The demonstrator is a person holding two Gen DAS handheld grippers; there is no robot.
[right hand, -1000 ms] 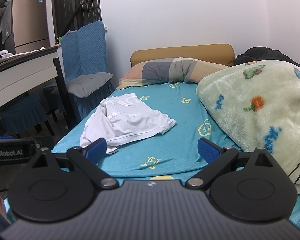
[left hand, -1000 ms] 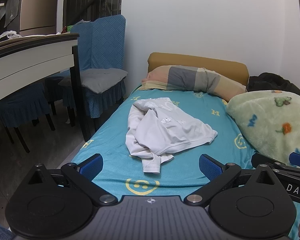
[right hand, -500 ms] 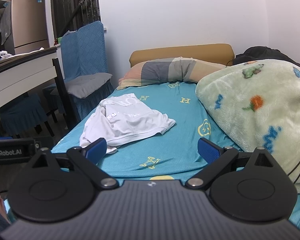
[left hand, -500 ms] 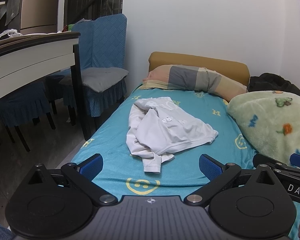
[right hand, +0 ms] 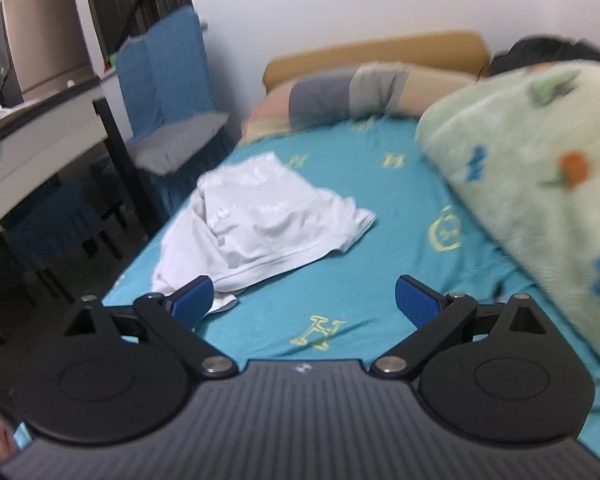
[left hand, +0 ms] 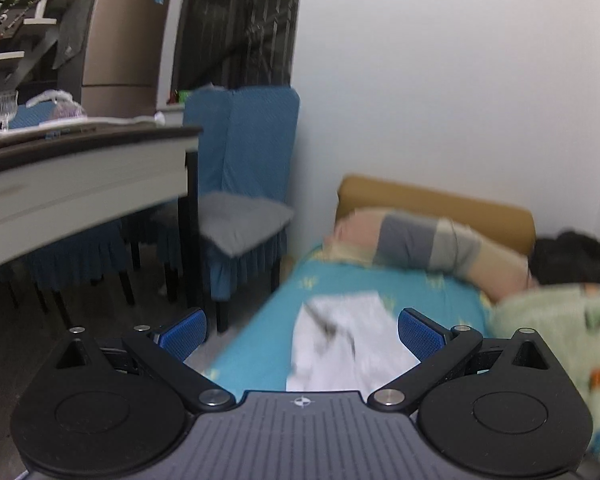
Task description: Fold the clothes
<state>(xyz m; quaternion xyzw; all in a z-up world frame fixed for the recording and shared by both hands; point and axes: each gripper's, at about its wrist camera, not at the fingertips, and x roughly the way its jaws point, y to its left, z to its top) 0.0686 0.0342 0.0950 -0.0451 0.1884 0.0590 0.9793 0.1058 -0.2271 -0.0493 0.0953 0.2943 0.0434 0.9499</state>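
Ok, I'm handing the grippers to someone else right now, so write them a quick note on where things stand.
Left gripper: open, holding nothing, aimed at the crumpled white cotton shirt.
Right gripper: open, holding nothing, low over the teal patterned bedsheet, its left finger in front of the shirt's near edge.
The shirt lies in a heap on the sheet's left side, beside the pale green fleece blanket.
Done: nothing folded.
Left: spread the shirt flat, then fold it.

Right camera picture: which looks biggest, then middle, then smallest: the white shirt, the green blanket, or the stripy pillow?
As they look in the right wrist view:
1. green blanket, though it sits nearest the camera, which swells it
2. white shirt
3. stripy pillow, though it lies farthest away, so its true size is unsure
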